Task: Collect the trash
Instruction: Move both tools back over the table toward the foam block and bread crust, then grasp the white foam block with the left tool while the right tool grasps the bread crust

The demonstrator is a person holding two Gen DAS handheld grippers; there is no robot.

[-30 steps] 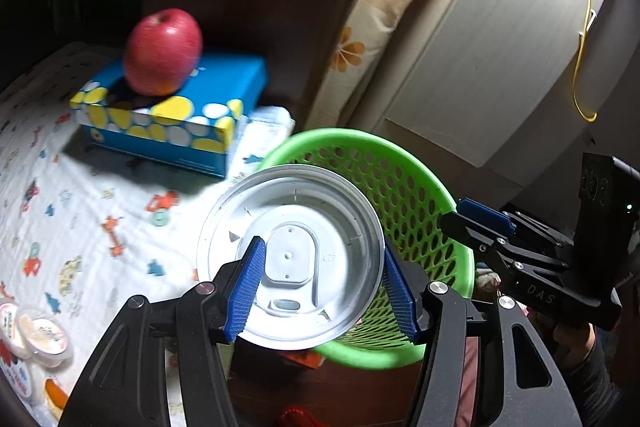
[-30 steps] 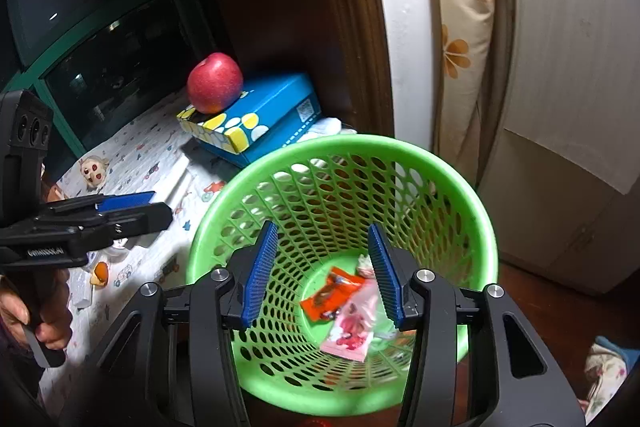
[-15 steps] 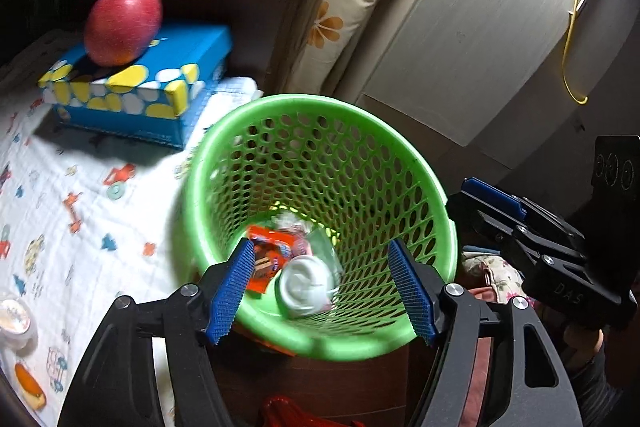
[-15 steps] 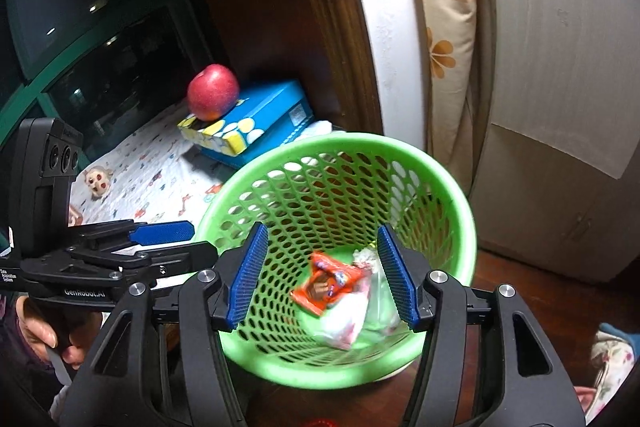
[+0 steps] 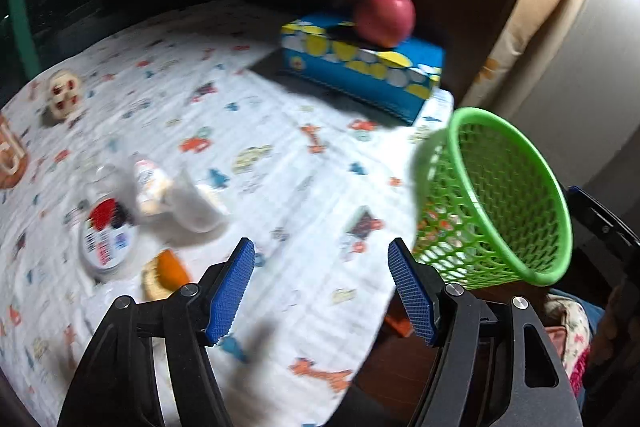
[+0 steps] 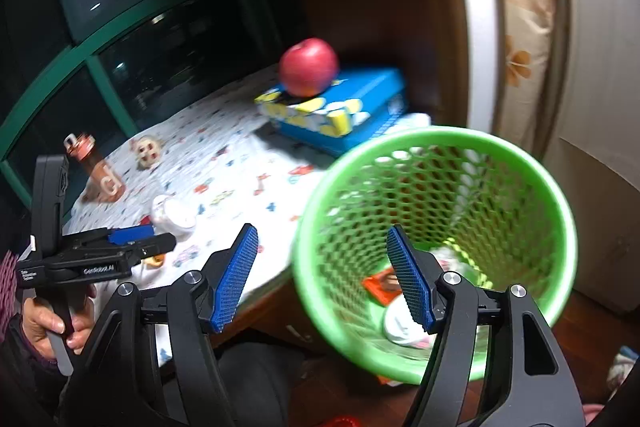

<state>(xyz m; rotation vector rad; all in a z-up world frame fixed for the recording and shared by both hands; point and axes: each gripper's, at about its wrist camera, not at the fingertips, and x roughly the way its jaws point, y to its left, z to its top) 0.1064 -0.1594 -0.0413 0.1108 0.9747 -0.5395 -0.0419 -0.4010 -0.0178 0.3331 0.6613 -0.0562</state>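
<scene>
Both my grippers, left (image 5: 320, 287) and right (image 6: 322, 277), gaped empty, the right still widening, since the white plastic lid (image 6: 402, 323) had dropped inside the green mesh basket (image 6: 436, 147), freeing me for more.

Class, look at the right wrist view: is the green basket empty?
No. The green basket holds an orange wrapper and a white lid at its bottom.
</scene>
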